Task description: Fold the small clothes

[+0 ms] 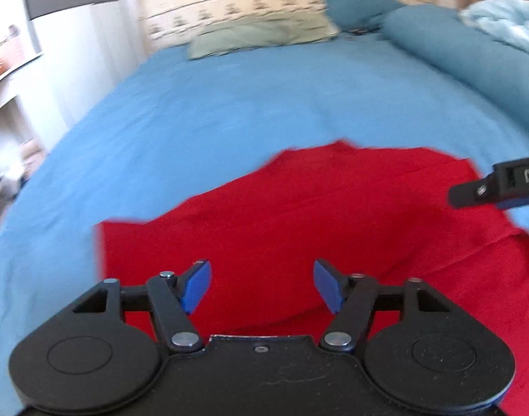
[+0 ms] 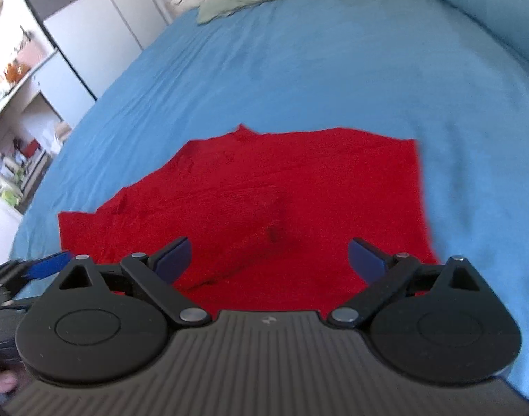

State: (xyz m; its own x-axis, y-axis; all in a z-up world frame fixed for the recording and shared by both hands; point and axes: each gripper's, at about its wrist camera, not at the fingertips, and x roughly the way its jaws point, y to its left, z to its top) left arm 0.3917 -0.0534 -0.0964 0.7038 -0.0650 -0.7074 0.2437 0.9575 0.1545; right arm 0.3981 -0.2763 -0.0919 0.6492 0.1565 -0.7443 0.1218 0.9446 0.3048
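Observation:
A red garment (image 1: pixel 316 215) lies spread flat on the blue bedsheet (image 1: pixel 230 104), partly folded with a raised fold line across it. It also shows in the right wrist view (image 2: pixel 282 190). My left gripper (image 1: pixel 262 286) is open and empty, hovering over the garment's near left part. My right gripper (image 2: pixel 268 260) is open and empty, over the garment's near edge. The right gripper's finger (image 1: pixel 472 192) pokes in at the right edge of the left wrist view. The left gripper's blue pad (image 2: pixel 49 264) shows at the far left of the right wrist view.
A pale green pillow (image 1: pixel 261 36) lies at the head of the bed. A rolled blue duvet (image 1: pixel 465 55) runs along the right side. White shelves and cupboards (image 2: pixel 28 111) stand left of the bed.

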